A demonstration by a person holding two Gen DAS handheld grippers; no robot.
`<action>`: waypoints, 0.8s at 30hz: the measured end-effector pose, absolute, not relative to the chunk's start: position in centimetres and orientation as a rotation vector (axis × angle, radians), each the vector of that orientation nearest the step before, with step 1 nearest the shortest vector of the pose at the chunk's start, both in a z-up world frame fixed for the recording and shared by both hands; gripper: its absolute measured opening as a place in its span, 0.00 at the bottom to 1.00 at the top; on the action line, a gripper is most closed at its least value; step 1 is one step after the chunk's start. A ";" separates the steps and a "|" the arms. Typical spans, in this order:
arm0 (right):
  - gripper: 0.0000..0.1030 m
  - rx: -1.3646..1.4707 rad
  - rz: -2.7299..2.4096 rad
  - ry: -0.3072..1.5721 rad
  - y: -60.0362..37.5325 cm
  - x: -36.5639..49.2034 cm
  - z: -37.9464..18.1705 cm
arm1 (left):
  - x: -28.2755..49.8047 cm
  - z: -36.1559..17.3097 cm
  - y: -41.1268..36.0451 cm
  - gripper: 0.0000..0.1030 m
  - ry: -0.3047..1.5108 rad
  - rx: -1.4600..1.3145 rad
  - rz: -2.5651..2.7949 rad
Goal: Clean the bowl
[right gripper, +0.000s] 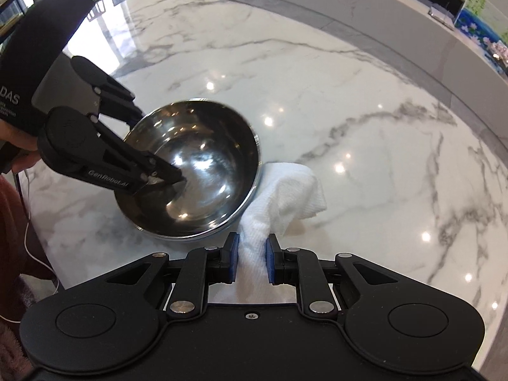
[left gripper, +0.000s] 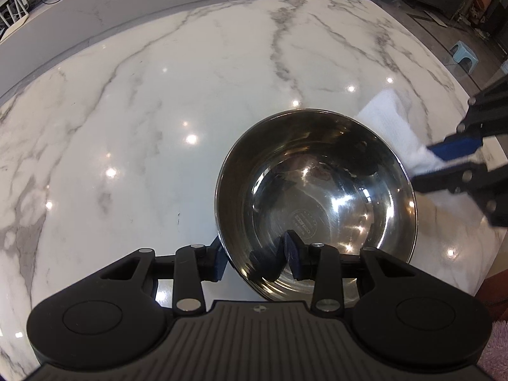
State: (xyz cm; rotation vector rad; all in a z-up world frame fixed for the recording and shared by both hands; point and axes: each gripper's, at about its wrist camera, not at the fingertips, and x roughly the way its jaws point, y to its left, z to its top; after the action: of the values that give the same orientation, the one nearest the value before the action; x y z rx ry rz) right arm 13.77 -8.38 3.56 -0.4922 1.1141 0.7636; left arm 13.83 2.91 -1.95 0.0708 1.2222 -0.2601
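A shiny steel bowl (left gripper: 317, 203) (right gripper: 197, 171) stands on the white marble table (left gripper: 158, 127). My left gripper (left gripper: 255, 255) (right gripper: 155, 149) is shut on the bowl's near wall, one blue pad outside and the other inside the rim. A white cloth (right gripper: 285, 197) (left gripper: 390, 127) lies crumpled against the bowl's right side. My right gripper (right gripper: 250, 258) (left gripper: 454, 155) is shut on the cloth's near end, which rises bunched between its blue pads, just beside the bowl's rim. The bowl's inside looks bare and reflective.
The marble top (right gripper: 349, 111) stretches far beyond the bowl, with its edge near at the right in the left wrist view. A pink fluffy fabric (left gripper: 495, 349) lies past that edge. A hand (right gripper: 19, 146) holds the left gripper, and a white cable (right gripper: 31, 254) hangs below.
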 end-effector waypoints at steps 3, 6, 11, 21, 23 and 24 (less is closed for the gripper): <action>0.15 -0.499 0.773 1.135 -8.0 13.5 2.7 | 13.8 -1.9 3.0 0.34 1.225 0.068 -0.262; 0.15 -0.498 0.782 1.168 -8.0 13.2 1.5 | 13.8 -1.9 3.0 0.34 1.225 0.080 -0.267; 0.15 -0.496 0.781 1.202 -7.7 13.1 0.0 | 13.8 -1.9 2.9 0.32 1.213 0.107 -0.270; 0.15 -0.498 0.818 1.205 -6.2 12.2 0.2 | 14.1 -2.0 2.9 0.32 1.195 0.111 -0.265; 0.15 -0.500 0.825 1.211 -5.9 12.1 0.1 | 14.2 -2.1 3.3 0.39 1.214 0.082 -0.243; 0.15 -0.501 0.824 1.213 -5.9 12.0 0.0 | 14.2 -2.1 3.4 0.41 1.220 0.072 -0.238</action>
State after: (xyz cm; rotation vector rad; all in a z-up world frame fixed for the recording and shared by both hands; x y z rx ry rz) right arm 12.04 -5.90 0.04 -0.5015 1.2134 0.8238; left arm 14.17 3.41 -2.07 0.0717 1.2203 -0.2382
